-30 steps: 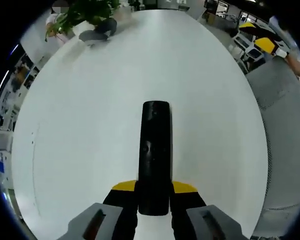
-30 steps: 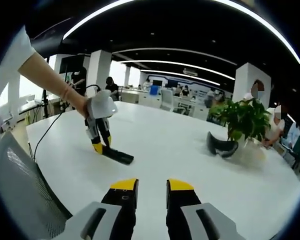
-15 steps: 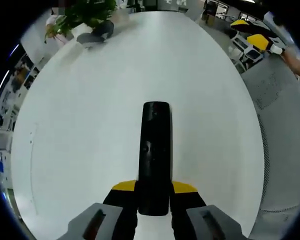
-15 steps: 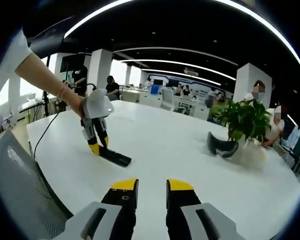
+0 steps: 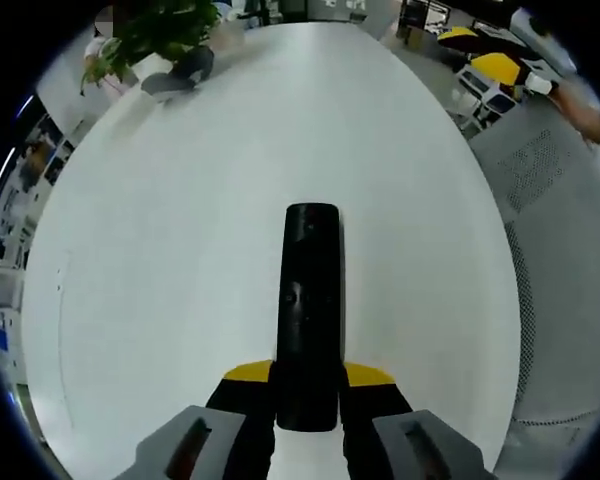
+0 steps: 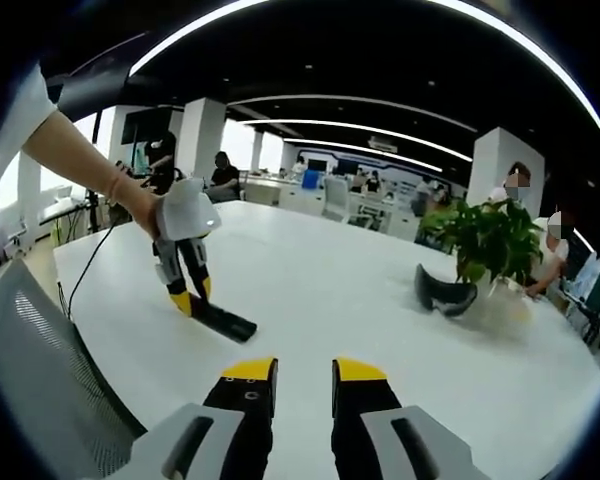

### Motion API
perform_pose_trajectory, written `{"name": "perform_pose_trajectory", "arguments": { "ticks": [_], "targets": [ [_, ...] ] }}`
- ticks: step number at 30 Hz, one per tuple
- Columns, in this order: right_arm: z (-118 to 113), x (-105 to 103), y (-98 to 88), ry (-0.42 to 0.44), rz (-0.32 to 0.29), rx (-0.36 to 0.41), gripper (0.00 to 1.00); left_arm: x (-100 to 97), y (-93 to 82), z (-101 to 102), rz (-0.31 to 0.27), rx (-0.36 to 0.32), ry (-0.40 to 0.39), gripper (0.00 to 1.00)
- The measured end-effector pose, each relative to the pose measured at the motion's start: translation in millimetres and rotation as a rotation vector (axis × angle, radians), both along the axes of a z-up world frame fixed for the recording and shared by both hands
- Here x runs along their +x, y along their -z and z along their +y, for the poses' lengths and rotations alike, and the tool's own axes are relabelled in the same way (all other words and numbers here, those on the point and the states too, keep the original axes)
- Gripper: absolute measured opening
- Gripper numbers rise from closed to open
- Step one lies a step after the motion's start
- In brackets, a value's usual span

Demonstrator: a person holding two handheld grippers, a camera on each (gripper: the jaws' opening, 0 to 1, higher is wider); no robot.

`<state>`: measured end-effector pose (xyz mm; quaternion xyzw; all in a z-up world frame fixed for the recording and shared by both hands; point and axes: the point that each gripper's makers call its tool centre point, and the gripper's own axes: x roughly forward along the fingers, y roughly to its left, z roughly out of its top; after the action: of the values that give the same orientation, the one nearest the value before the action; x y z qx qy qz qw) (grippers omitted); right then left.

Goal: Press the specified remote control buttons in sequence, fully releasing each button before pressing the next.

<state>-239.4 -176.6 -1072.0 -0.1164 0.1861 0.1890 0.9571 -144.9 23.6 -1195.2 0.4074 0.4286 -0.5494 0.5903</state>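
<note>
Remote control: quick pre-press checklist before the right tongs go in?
1. Remote control secured: ok. The left tongs are shut on its near end.
2. Remote supported: ok, as far as the right gripper view shows. Its far end seems to rest on the white table.
3. Right tongs free: ok. They hold nothing, with a narrow gap between the jaws.
4. Buttons released: ok. The right tongs are well apart from the remote.
5. Target button located: cannot tell. The remote's face is dark, with no markings readable.
6. Clutter near the remote: ok. The potted plant and the dark object beside it sit far across the table.
</note>
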Motion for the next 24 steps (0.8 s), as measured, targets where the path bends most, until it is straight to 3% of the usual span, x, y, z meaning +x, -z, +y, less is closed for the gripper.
{"name": "perform_pose_trajectory", "arguments": {
  "ticks": [24],
  "targets": [
    [3.9,-1.5,3.7,-0.026,0.017,-0.013,0.18,-26.3,-0.1,-0.5,-0.003,-0.014,-0.014,0.23]
  ]
}}
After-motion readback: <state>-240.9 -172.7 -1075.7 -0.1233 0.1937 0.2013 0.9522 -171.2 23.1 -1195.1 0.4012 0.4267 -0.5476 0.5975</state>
